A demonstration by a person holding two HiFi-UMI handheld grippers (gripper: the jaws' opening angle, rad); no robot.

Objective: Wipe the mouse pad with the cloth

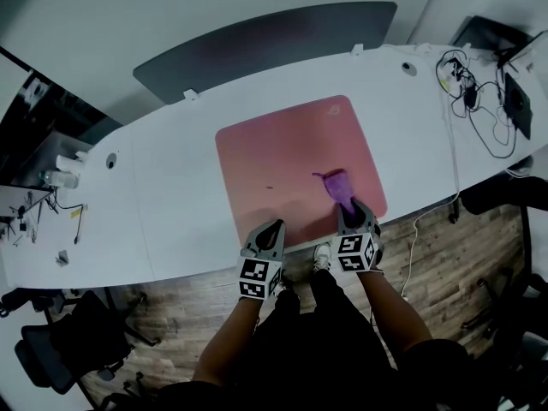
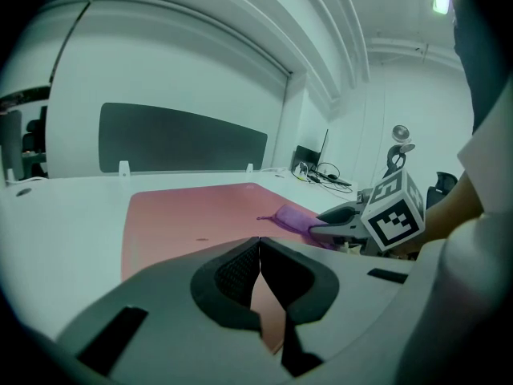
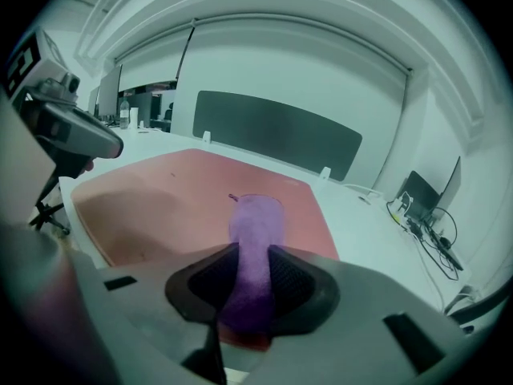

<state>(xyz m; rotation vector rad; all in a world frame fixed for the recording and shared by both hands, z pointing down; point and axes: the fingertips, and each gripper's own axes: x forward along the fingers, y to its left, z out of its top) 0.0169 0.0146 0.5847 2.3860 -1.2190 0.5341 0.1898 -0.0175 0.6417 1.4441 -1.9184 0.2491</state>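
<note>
One pink mouse pad (image 1: 282, 165), flat on a long white desk (image 1: 163, 204), with a purple cloth (image 1: 339, 184) lying on its near right part (bunched into a narrow strip, the far end resting on the pad). Right gripper (image 1: 354, 210): jaws clamped on the near end of the cloth, the fabric pinched between both pads. Left gripper (image 1: 271, 228): jaws pressed together with nothing between them, tips at the pad's near edge and apart from the cloth; a tangle of cables (image 1: 479, 101) sits at the desk's right end.
</note>
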